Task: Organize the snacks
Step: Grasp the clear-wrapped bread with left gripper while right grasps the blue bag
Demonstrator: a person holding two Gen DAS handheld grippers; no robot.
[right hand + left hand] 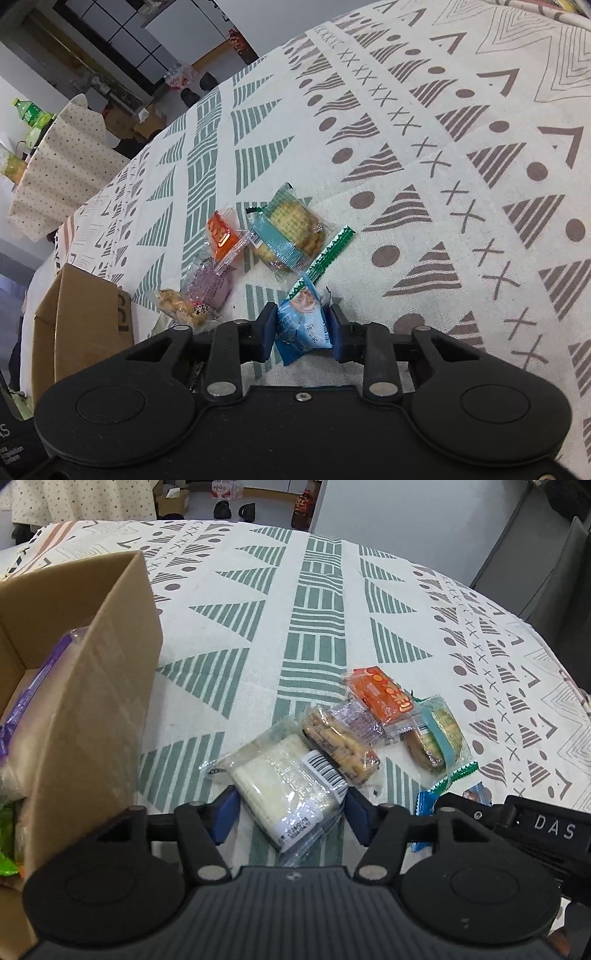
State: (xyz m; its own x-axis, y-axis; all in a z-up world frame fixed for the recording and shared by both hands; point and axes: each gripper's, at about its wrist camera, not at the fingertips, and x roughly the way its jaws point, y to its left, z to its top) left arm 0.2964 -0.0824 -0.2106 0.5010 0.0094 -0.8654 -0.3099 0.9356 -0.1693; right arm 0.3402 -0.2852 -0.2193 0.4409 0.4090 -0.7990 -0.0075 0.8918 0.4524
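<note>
My left gripper (291, 814) is low over the patterned tablecloth (317, 602). Its blue pads press both sides of a white cake packet (284, 782) with a barcode label, which lies on the cloth. My right gripper (303, 332) is shut on a small blue snack packet (301, 325), pinched between its pads. Loose on the cloth beyond are a nut bar (340, 749), a purple packet (354, 720), an orange packet (380, 696) and a teal-banded biscuit pack (432, 742). An open cardboard box (92, 701) stands at the left with a purple-wrapped pack (33, 690) inside.
In the right wrist view the box (81, 325) is at the far left and the loose snacks (288, 232) lie ahead. Dark chairs (546, 572) stand past the table's right edge. A dotted-cloth table (55, 166) and floor clutter lie beyond the far edge.
</note>
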